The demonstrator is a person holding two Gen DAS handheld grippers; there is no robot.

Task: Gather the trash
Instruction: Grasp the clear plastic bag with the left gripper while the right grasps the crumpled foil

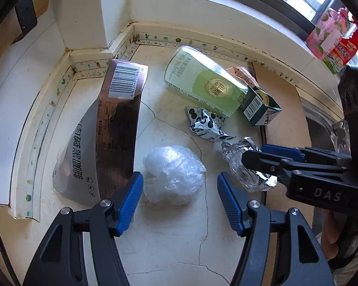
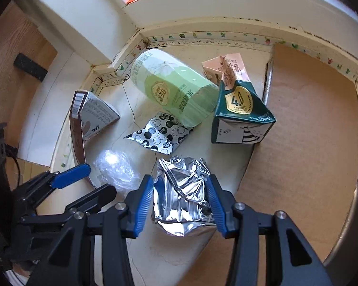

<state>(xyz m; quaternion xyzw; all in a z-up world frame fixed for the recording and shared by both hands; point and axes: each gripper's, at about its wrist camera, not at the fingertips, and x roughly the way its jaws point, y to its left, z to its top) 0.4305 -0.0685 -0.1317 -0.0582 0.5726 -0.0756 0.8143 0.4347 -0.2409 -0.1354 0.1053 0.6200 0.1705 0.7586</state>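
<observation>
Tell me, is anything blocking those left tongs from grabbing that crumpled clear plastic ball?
Nothing visible does. The left tongs stand open with the clear plastic ball directly ahead between them; the brown box lies beside.

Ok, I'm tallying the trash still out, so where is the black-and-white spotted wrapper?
The spotted wrapper lies mid-counter in both views, tucked against the lower end of the tipped green bottle, beyond the crumpled foil.

black linkage arms with silver screws, ribbed blue jaws, white "das" lettering.
</observation>
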